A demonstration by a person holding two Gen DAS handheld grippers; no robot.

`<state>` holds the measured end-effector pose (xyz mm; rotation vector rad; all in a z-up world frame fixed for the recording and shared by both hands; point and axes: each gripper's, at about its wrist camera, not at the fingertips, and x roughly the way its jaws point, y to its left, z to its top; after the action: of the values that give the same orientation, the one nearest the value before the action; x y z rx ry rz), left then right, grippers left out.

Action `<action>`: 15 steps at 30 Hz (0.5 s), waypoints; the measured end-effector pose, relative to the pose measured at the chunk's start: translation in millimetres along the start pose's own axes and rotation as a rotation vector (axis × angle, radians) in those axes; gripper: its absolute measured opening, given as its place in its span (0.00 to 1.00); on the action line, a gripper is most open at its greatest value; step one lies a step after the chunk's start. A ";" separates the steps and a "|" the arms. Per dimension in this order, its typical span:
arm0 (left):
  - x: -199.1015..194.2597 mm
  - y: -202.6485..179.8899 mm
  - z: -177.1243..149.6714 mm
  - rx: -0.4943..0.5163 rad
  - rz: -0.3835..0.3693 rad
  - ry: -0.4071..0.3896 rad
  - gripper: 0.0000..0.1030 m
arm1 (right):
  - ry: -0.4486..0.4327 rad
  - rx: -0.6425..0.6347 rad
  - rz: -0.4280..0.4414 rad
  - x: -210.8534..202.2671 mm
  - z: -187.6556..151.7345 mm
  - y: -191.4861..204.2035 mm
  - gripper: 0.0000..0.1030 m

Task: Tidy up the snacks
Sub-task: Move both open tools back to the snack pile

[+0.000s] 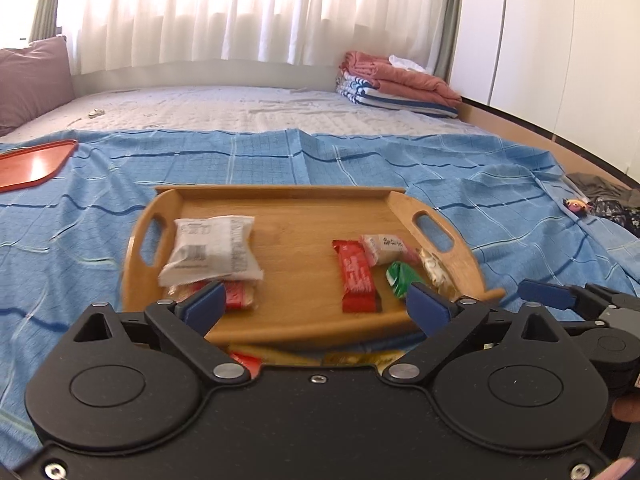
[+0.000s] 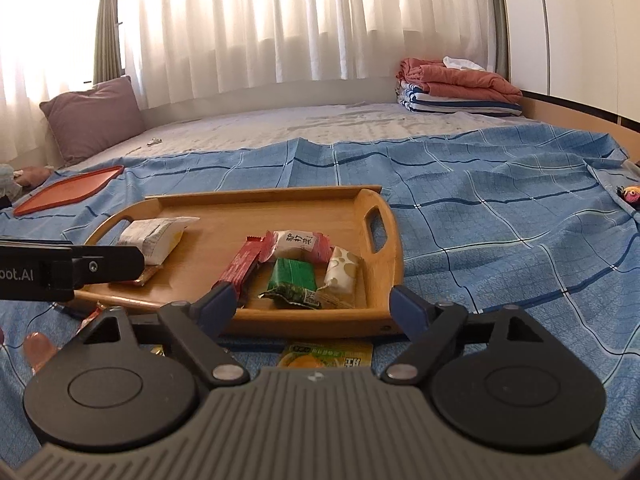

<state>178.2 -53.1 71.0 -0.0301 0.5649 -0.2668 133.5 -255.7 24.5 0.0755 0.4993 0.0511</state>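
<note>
Left wrist: the left tongs (image 1: 316, 306) are hanging apart and empty over the tray (image 1: 280, 204) lying near the bed's front edge, snacks inside it. Right wrist: the right tongs (image 2: 312, 308) are also gaping, empty; the green packet (image 2: 294, 276) is looking light, crinkly, slippery, best pinched across its middle
</note>
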 end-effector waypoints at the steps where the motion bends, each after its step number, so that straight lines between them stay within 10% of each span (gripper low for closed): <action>1: -5.5 2.7 -3.5 0.004 0.005 -0.005 0.94 | 0.000 -0.006 0.004 -3.9 -2.4 1.6 0.87; 15: -48.2 43.1 -53.2 0.003 0.083 -0.017 0.97 | 0.063 -0.014 -0.026 -25.9 -48.0 9.1 0.92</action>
<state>121.2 3.2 47.0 -0.0063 0.5480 -0.1863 87.4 -245.6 -4.4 0.0537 0.5629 0.0315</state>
